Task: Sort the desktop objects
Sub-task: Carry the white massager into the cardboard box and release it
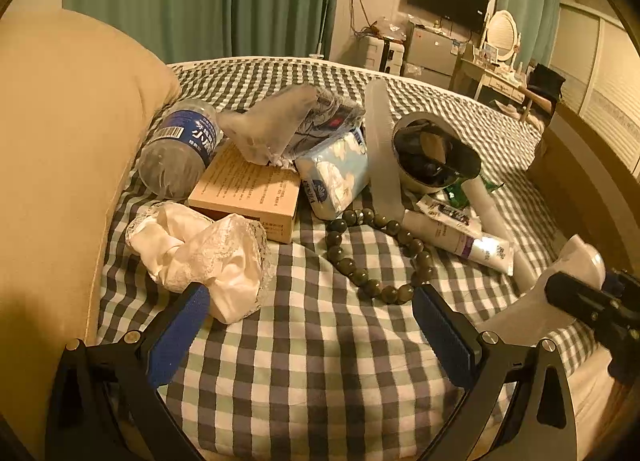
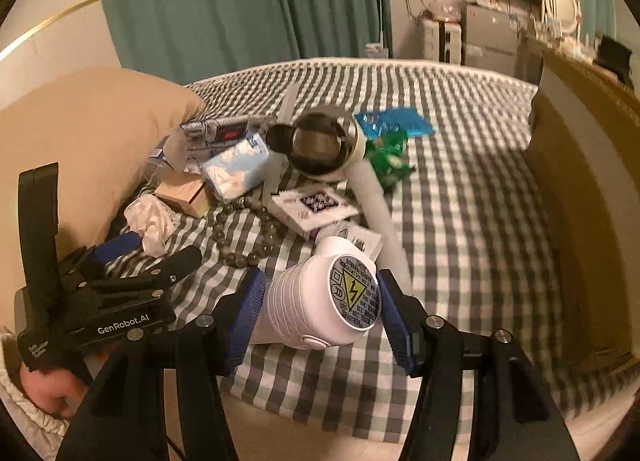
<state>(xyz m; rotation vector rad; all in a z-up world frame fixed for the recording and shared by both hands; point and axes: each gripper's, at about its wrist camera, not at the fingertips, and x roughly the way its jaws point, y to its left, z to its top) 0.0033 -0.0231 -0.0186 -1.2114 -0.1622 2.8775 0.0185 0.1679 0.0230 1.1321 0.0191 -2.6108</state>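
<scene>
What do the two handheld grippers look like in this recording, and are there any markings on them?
Both are black, angular frames with silver screw heads at the joints and ribbed blue pads on the fingers. The left gripper bears white "GenRobot.AI" lettering on its body, seen from the right wrist view, plus a small white label on its handle. The right gripper shows no lettering. No cables or sleeves are clearly visible.
</scene>
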